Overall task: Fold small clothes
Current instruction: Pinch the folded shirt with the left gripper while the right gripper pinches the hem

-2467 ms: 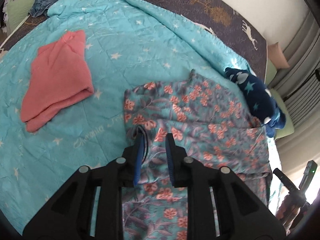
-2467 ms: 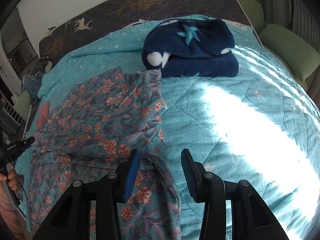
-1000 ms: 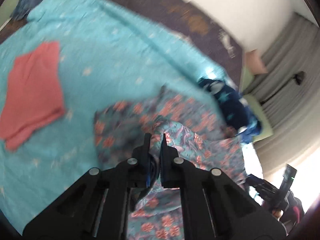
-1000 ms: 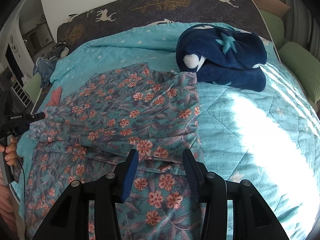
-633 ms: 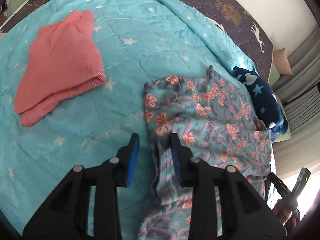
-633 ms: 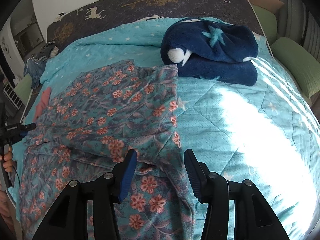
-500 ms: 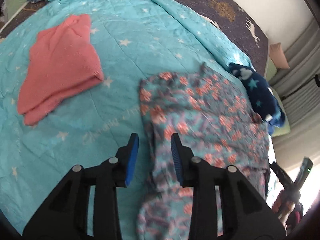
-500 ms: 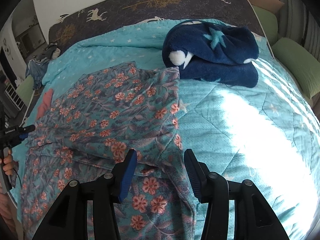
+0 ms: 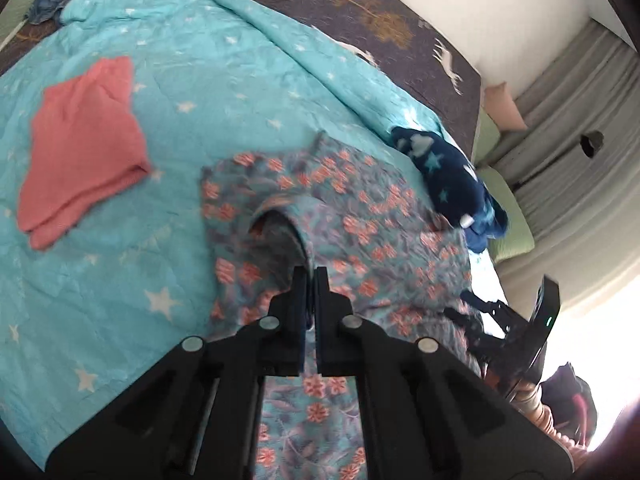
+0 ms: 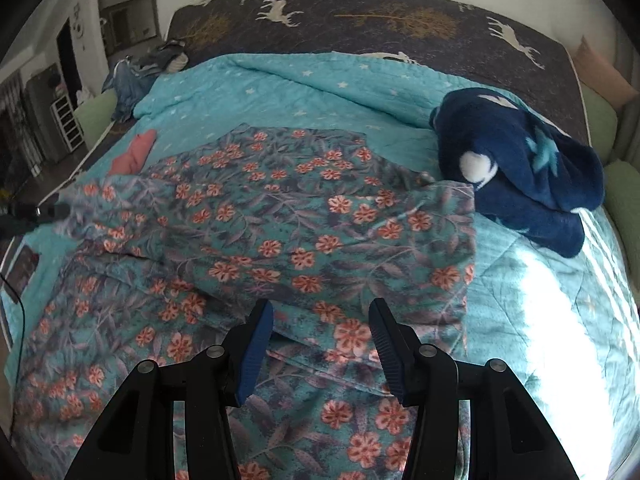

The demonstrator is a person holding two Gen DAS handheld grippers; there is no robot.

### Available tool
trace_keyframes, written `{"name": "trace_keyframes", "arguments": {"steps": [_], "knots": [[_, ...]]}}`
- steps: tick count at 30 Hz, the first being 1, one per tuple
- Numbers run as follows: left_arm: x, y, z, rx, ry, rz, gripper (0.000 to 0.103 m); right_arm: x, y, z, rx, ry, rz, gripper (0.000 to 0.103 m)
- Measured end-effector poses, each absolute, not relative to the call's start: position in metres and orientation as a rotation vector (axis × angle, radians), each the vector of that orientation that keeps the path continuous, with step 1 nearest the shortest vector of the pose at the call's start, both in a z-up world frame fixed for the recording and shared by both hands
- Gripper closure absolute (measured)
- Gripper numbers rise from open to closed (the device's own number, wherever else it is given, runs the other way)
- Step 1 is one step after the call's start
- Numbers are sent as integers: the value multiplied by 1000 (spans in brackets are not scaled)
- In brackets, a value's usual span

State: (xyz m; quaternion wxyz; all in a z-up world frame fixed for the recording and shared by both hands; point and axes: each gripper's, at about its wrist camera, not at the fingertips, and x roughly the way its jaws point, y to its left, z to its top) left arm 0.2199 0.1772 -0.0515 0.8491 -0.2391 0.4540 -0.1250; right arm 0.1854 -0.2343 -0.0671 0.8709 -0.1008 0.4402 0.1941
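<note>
A teal floral garment with pink flowers lies spread on the turquoise star quilt. My left gripper is shut on a raised edge of the floral garment and lifts it into an arched fold. In the right wrist view the same garment lies partly folded over itself. My right gripper is open and empty, hovering just above the garment's lower fold. The left gripper's tip shows at the far left, holding the cloth's edge.
A folded coral-pink garment lies on the quilt to the left. A folded navy fleece with stars sits at the garment's far right corner. A dark deer-print sheet covers the head end. Green cushions line the bed's right side.
My left gripper, open half a second ago, has shut on the garment's left edge and lifted it. My right gripper stayed open and moved left over the garment.
</note>
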Motion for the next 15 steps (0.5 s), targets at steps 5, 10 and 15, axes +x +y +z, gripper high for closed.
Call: {"name": "trace_keyframes", "arguments": {"steps": [5, 10, 15], "knots": [[229, 199, -78, -604, 1041, -214, 99, 181, -216, -86, -421, 878, 398, 43], [227, 212, -97, -668, 1090, -180, 99, 188, -227, -75, -387, 844, 429, 99], [224, 211, -107, -605, 1161, -178, 99, 189, -262, -44, -270, 876, 654, 98]]}}
